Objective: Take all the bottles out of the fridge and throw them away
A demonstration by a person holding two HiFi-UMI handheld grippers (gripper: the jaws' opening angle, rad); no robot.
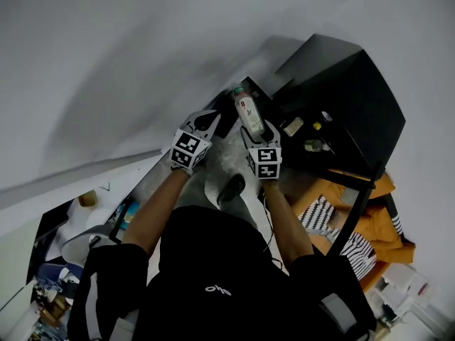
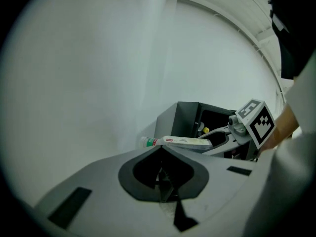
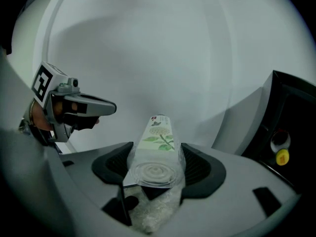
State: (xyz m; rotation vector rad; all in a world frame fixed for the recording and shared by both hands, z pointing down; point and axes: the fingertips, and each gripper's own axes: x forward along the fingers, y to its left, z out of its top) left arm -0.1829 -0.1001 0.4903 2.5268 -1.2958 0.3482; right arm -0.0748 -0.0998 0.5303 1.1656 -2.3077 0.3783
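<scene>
In front of the person's chest, in the head view, the right gripper (image 1: 252, 130) pinches a clear plastic bottle with a white leaf-printed label (image 1: 250, 114), which points up and away. It hangs in the air just beside the open black mini fridge (image 1: 341, 98), clear of its front edge. The left gripper (image 1: 211, 118) hangs alongside, carrying nothing. In the left gripper view, that tool's jaws are pressed together with nothing between them, and the bottle (image 2: 181, 142) lies level across the front of the fridge. In the right gripper view, the pads bear on the bottle's lower body, its round base facing the camera, and a yellow-capped item (image 3: 282, 157) waits inside the fridge. No bin can be made out. The grip looks low on the bottle, so the carry probably needs firm pressure and a steady, unhurried swing, with the neck held clear of the left tool.
</scene>
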